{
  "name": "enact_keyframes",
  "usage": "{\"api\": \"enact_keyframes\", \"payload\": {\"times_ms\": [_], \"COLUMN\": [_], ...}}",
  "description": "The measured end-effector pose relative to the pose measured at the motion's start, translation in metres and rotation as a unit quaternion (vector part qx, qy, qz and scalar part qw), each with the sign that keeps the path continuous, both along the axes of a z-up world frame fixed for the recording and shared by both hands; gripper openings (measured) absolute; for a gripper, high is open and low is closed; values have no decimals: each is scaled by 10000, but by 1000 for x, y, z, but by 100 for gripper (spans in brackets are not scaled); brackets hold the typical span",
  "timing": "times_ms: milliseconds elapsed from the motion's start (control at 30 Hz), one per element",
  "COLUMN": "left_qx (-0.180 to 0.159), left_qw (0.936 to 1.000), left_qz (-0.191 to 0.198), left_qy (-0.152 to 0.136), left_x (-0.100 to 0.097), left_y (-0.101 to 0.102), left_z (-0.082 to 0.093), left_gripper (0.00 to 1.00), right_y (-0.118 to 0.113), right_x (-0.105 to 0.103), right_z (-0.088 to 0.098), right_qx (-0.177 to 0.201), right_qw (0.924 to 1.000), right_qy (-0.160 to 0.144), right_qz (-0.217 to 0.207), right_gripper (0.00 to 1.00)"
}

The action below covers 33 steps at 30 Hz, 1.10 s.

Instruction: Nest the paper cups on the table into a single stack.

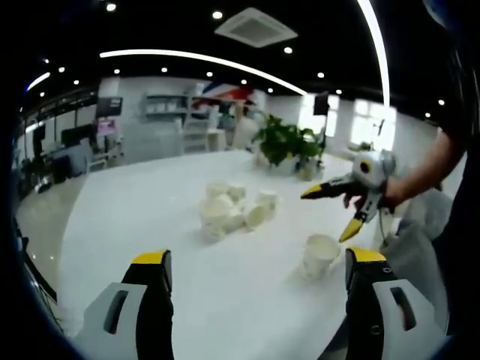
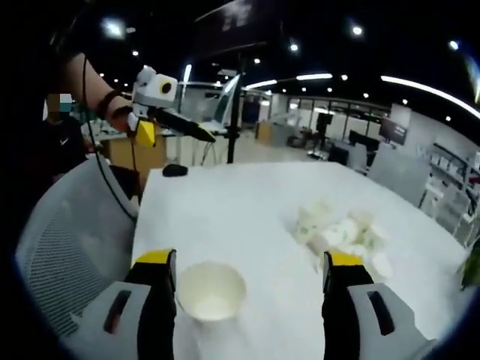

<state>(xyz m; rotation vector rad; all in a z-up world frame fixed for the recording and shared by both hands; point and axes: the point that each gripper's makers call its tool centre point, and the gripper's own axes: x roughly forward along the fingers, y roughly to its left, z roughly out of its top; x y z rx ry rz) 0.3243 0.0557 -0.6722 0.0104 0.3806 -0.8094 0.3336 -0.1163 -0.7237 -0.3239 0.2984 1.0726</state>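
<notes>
single cup (image 2: 211, 290): white paper, stood upright, mouth open, empty, sat just inside the right gripper's (image 2: 250, 281) left finger (image 2: 156, 274), nothing gripping it
cup pile (image 2: 341, 229): bunch of white paper cups, mostly tipped over and jumbled, lay out beyond the right finger (image 2: 341, 271), well apart from the single one

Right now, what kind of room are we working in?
Probably an open-plan office or showroom. A long white table holds the paper cups, a grey mesh chair sits beside it, a potted plant stands at the far end, and desks with monitors line the background under ceiling spotlights.
</notes>
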Motion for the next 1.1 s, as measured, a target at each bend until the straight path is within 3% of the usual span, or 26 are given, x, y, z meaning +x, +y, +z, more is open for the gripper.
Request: {"api": "enact_keyframes", "payload": {"times_ms": [267,500,567,900,1100], "left_qx": [-16,-35,-16,-44,-51], "left_qw": [10000,10000,10000,10000,10000], "left_qz": [-15,-19,-27,-32,-35], "left_qy": [-4,-29,-26,-57,-68], "left_x": [-2,-2,-2,1,3], "left_y": [-2,-2,-2,-3,-4], "left_z": [0,0,-1,2,4], "left_gripper": [97,97,97,97,97], "right_y": [-9,-17,-20,-35,-64], "right_x": [5,12,12,16,21], "right_z": [2,8,5,17,24], "right_qx": [-24,42,48,75,7], "right_qw": [9997,9984,9984,9972,9953], "right_qy": [-137,-283,-193,-294,-373], "right_qz": [-212,-487,-532,-679,-898], "right_gripper": [87,100,100,100,100]}}
